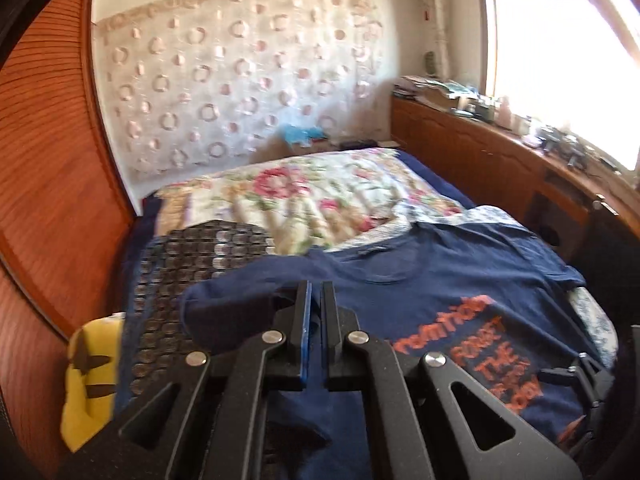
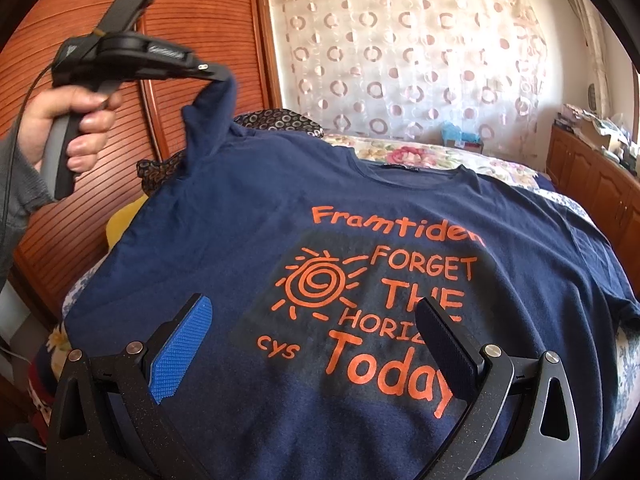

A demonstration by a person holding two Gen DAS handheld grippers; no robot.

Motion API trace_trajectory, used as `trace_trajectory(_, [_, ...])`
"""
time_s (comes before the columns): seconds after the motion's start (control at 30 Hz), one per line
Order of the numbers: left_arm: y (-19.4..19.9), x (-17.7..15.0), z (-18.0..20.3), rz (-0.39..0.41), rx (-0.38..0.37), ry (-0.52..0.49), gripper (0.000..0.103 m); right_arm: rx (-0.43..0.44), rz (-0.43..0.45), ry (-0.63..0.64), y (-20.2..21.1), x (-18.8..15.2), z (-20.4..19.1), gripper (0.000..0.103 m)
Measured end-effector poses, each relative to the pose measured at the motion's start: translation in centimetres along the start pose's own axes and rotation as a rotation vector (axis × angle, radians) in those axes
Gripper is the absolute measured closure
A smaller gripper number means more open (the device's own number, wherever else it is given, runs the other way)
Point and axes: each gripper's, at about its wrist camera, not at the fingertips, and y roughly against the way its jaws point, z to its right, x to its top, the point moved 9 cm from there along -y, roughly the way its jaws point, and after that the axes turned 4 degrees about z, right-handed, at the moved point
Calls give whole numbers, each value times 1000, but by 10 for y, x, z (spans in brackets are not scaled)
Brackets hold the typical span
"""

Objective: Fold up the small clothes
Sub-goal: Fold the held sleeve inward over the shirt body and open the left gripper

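While our left gripper (image 1: pixel 316 300) pinches the T-shirt (image 2: pixel 360 208) sleeve (image 2: pixel 216 96) aloft, our right gripper (image 2: pixel 316 344) hovers wide open, empty, over the shirt's print; next, fold that sleeve inward.

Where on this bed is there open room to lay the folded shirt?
The floral quilt beyond the shirt's collar lies open, up to the curtain. The left side is crowded: a patterned cloth and yellow item. The ledge is cluttered.

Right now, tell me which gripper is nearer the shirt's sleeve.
Left. The left gripper is clamped on the sleeve, lifting it; the right gripper hovers open over the orange print.
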Motion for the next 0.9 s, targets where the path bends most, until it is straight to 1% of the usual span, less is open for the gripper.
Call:
trace_trajectory(0.03, [1,1,2,-1,-2,2,87,1,-1,-3,0,0,0,0])
trace_trajectory(0.07, [4,0,1,-1,0,3,78,4,-2,-6,0,0,1,0])
trace_trajectory(0.1, [7,-1,-1,5,1,4,65,5,-2,-7,1,0,1,0])
trace_trajectory(0.17, [11,-3,-2,6,5,4,62,7,-1,-9,0,0,1,0])
trace_trajectory(0.23, [14,-7,-4,-2,11,4,55,6,-1,-9,0,0,1,0])
trace_trajectory(0.33, [20,-18,-9,4,16,12,49,6,-1,-9,0,0,1,0])
trace_trajectory(0.5, [23,-52,-18,-28,30,43,47,16,-9,-23,0,1,6,0])
trace_trajectory(0.6, [29,-70,-29,-29,46,82,47,24,-25,-33,-1,3,11,0])
trace_trajectory(0.67, [37,-81,-37,-18,58,114,47,10,-33,-18,-4,9,15,1])
trace_trajectory(0.73, [44,-90,-40,-7,68,134,47,15,-29,-1,-7,20,17,4])
trace_trajectory(0.9, [65,-115,-45,57,119,153,47,23,31,67,-17,53,11,8])
